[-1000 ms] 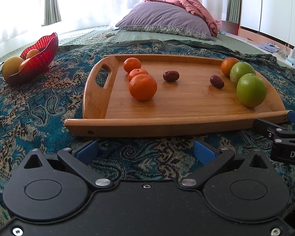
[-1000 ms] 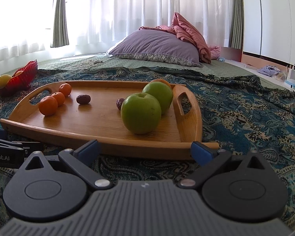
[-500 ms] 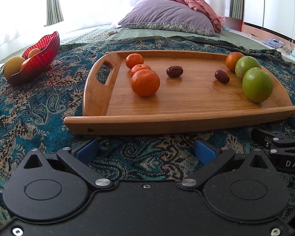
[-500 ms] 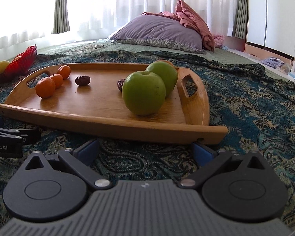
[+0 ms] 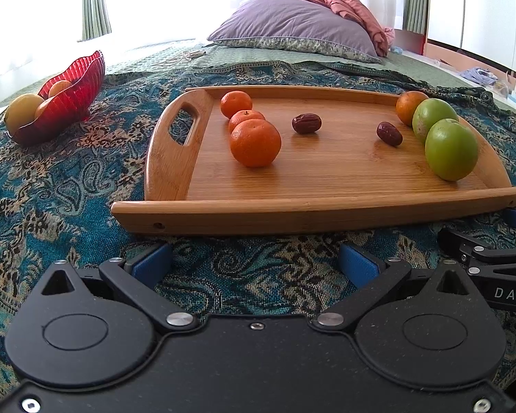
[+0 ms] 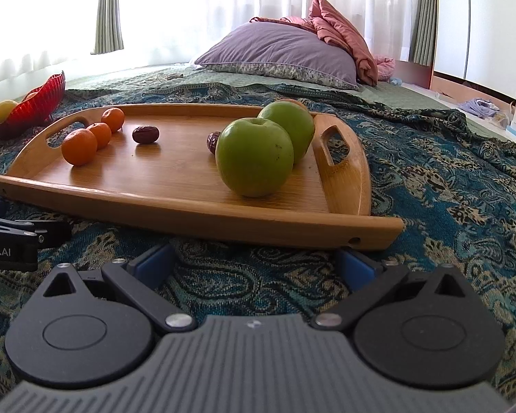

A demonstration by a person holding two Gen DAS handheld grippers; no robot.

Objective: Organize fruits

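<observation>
Both the left gripper and right gripper hover spread and empty before the tray, so take the near-right green apple squarely across its widest part, lifting gently.

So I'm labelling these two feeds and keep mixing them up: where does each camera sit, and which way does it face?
Left wrist: low before the tray's left half, facing oranges; own open left hand-held gripper, right gripper's tip at right.
Right wrist: low before the tray's right half, facing apples; own open right hand-held gripper, left gripper's tip at left.
Shared: tray, fruit, red bowl, pillow.
</observation>
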